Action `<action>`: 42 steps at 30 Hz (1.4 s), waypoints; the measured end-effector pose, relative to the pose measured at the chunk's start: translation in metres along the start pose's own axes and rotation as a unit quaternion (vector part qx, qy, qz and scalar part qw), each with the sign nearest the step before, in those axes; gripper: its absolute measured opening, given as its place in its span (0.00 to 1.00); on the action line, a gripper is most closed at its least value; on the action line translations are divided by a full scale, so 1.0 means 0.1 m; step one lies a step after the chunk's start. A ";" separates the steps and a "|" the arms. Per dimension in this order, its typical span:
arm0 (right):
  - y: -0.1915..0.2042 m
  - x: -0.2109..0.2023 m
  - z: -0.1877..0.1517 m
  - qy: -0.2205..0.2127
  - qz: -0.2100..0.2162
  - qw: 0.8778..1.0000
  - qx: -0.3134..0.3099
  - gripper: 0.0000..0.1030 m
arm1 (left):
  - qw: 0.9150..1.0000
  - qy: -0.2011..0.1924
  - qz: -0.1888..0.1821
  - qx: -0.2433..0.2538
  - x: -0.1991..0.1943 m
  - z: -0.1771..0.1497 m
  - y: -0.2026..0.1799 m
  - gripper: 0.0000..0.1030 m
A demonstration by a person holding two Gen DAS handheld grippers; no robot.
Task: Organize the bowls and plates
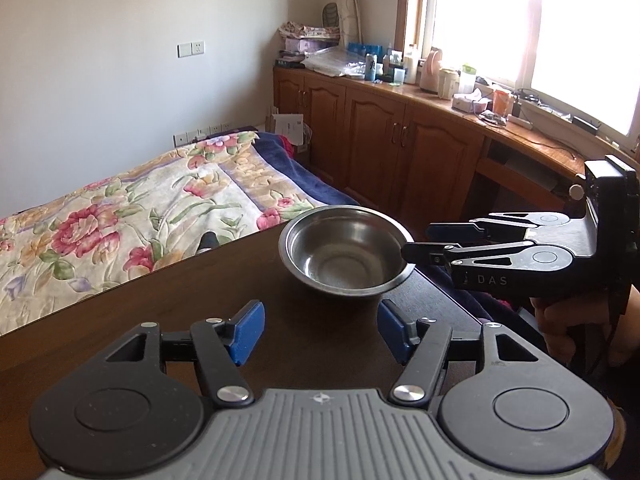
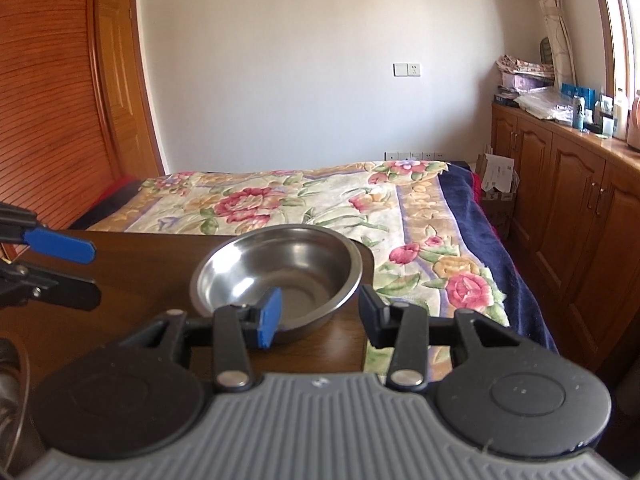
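Dark wooden worktop (image 1: 168, 296), floral bed (image 1: 120, 220) beyond. Steel bowl (image 1: 346, 250) at far right corner. Left hand-held gripper (image 1: 320, 334) spread wide, near side. Right hand-held gripper (image 2: 318, 314) wide too, straddling bowl rim.

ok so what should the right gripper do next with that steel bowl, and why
Probably ease forward a touch and close. The right gripper is open, one finger over the steel bowl, the other outside its rim, apparently not yet clamped. The left gripper is open and short of the bowl.
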State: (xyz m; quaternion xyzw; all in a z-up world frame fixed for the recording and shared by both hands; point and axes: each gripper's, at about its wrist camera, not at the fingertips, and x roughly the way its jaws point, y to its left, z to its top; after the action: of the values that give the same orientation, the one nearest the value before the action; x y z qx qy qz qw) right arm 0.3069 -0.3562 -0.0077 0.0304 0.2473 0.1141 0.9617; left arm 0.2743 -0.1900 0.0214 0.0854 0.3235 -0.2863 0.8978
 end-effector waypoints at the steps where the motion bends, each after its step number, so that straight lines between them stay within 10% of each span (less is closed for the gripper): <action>1: -0.03 0.02 0.00 0.000 0.001 1.000 0.004 0.43 | 1.000 0.003 0.000 -0.001 0.05 0.01 0.01 0.63; 29: -0.18 0.28 0.01 0.018 0.034 0.998 0.049 0.36 | 0.998 0.047 0.015 -0.029 0.76 0.25 0.12 0.57; 42: -0.18 0.27 -0.03 0.021 0.050 0.996 0.064 0.24 | 0.996 0.071 0.001 -0.051 0.87 0.23 0.21 0.21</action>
State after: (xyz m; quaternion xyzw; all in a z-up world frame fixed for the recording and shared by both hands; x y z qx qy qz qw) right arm 0.3323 -0.3677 -0.0254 0.1021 0.2728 0.1462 0.9454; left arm 0.3534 -0.2203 -0.0164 0.0601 0.4004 -0.2614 0.8762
